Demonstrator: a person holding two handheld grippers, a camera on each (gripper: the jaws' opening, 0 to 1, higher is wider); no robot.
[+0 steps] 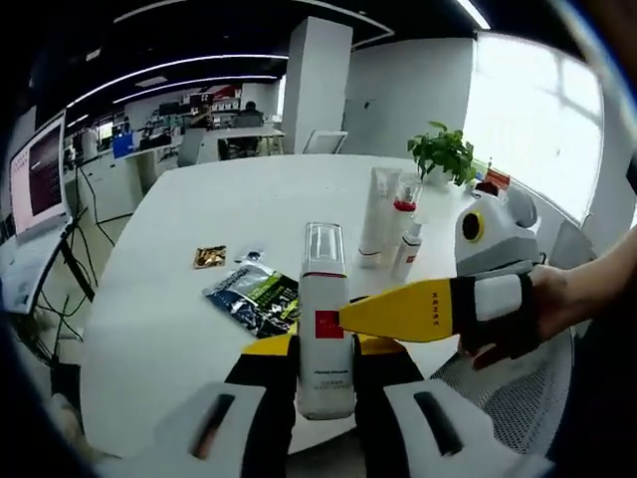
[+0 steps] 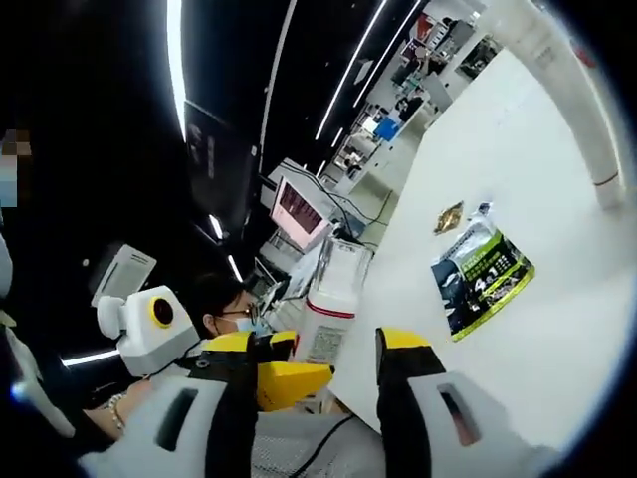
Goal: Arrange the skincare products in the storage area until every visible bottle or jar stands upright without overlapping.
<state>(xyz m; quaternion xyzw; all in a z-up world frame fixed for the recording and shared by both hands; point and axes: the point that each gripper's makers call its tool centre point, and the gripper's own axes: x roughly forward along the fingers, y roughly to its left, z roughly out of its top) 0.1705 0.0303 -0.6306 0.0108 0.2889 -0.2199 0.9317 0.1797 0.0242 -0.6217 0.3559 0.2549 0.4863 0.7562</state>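
A white bottle (image 1: 325, 334) with a clear cap and a red band stands upright between the jaws of my left gripper (image 1: 325, 349), which is shut on its lower body at the near edge of the white table (image 1: 159, 299). My right gripper (image 1: 398, 311), held by a gloved hand, reaches in from the right, one yellow jaw touching the bottle's red label. In the right gripper view, the bottle (image 2: 326, 299) sits in the wide gap of the open right gripper (image 2: 333, 344). Below it shows the left gripper (image 2: 289, 383).
White tubes and a small bottle (image 1: 388, 224) stand upright at the back right beside a potted plant (image 1: 443, 151). A dark green sachet (image 1: 254, 297) and a small gold packet (image 1: 209, 257) lie flat left of centre. A mesh chair (image 1: 508, 388) sits below the table edge.
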